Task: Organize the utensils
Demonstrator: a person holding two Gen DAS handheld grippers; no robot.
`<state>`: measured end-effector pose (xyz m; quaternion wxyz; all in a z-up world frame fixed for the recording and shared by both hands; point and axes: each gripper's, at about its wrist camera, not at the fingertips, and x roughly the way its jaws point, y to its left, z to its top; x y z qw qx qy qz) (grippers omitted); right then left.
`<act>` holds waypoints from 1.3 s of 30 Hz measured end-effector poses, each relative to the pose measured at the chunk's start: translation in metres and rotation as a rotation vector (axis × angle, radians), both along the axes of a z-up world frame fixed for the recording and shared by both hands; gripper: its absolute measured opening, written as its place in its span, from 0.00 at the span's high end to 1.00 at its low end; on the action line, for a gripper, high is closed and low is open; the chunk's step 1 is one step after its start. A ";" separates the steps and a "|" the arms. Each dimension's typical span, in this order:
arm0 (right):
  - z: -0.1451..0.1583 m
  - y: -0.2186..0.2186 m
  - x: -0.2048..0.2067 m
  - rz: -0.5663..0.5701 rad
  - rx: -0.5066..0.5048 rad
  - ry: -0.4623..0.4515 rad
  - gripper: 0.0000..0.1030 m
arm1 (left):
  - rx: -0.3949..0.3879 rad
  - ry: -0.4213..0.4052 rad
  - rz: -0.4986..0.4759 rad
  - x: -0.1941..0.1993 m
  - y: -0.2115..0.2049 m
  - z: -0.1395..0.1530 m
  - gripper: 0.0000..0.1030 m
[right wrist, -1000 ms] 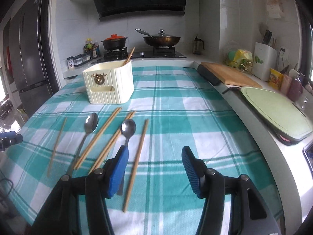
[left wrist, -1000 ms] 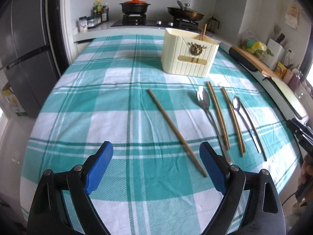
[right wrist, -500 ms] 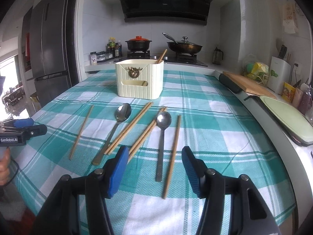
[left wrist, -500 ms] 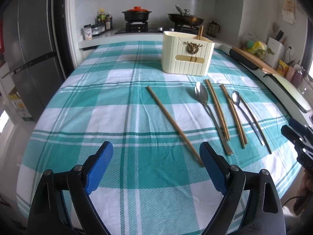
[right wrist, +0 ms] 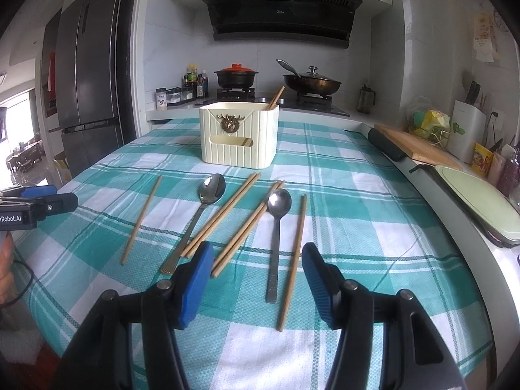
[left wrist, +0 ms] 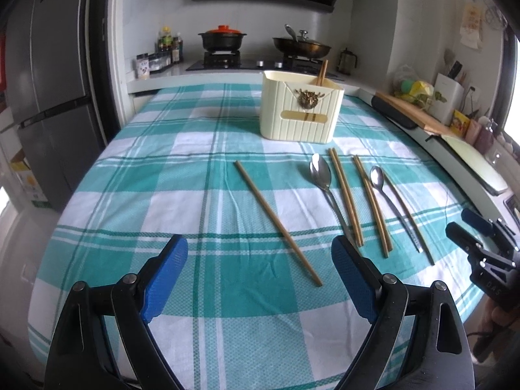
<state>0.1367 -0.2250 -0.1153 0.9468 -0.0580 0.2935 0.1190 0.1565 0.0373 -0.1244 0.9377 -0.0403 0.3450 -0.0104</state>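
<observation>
While both views have pulled back and tilted up since a second ago, showing more of the range hood and wall, the utensils lie as before on the teal-and-white checked bench (left wrist: 169, 195). Left gripper (left wrist: 260, 273) gapes wide with nothing held; right gripper (right wrist: 256, 276) stands about half open, also holding nothing, hovering over the near ends of the utensils. The cream ribbed plastic utensil holder (right wrist: 239, 138) stands upright at the far side, one brown wooden chopstick (right wrist: 275, 97) leaning out of its back right corner. In front of it lie a lone bamboo chopstick (left wrist: 276, 221), a large steel spoon (right wrist: 198, 217), two chopstick pairs (right wrist: 224, 217), a smaller steel spoon (right wrist: 276, 227) and one more single chopstick (right wrist: 294, 256).
</observation>
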 end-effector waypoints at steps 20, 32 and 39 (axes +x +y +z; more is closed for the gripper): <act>0.002 0.004 -0.004 0.005 0.000 -0.010 0.44 | -0.070 0.015 0.047 0.005 0.023 0.002 0.07; 0.001 0.004 -0.004 0.002 -0.001 -0.012 0.44 | -0.042 0.015 0.046 0.003 0.021 0.003 0.02; 0.001 0.003 -0.004 0.002 -0.003 -0.005 0.44 | 0.001 0.019 0.020 0.003 0.012 0.002 0.01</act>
